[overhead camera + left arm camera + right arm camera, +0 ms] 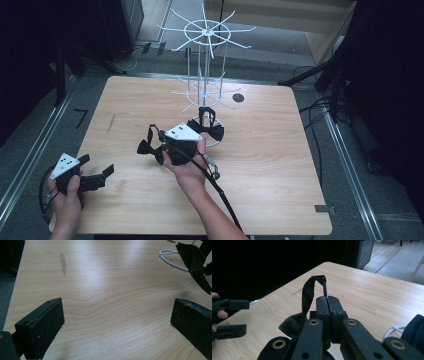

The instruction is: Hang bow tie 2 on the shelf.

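My right gripper (159,146) is over the middle of the table, shut on the strap of a black bow tie (146,147) that hangs off its left side. In the right gripper view the closed jaws (327,300) pinch the strap (310,291), which loops up above them. A second black bow tie (210,129) lies at the foot of the white wire rack (205,35), its strap standing up. My left gripper (97,176) rests near the table's front left corner, open with nothing in it (117,322). A bow tie (195,265) shows at the upper right of the left gripper view.
The rack's white ring base (170,258) sits on the wooden table (270,150) behind the bow ties. A small dark round hole (238,97) lies right of the rack. Black cable (220,192) trails from my right gripper. Dark equipment and floor rails surround the table.
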Demonstrator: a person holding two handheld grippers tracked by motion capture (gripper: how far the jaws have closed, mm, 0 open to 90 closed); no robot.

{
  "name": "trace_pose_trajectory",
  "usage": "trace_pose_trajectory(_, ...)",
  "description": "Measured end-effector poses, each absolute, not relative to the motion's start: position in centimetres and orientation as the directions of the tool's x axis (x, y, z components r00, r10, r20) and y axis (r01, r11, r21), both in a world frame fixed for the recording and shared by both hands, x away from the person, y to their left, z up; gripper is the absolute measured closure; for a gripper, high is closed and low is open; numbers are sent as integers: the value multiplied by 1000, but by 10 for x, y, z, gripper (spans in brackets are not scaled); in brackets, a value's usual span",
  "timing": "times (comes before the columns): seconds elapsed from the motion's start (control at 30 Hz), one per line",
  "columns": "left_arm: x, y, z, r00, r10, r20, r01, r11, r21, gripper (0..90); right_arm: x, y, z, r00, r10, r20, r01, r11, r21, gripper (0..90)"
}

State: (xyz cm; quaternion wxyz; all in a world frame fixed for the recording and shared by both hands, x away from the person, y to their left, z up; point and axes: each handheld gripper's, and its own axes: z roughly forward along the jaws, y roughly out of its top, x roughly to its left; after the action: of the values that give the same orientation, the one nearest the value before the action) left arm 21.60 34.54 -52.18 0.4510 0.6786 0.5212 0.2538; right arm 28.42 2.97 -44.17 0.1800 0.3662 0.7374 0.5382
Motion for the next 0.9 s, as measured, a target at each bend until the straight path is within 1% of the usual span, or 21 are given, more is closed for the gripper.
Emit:
trace_pose_trajectory(0.5,216,345,-522,327,937,-126,480,-50,876,0,280,17,-421,-658,740,138,320,108,941,900)
trace_pose_trajectory(0.9,216,346,-522,329,936,-127,479,-49,877,0,275,8,-407,-643,755,126,298,96,950,900)
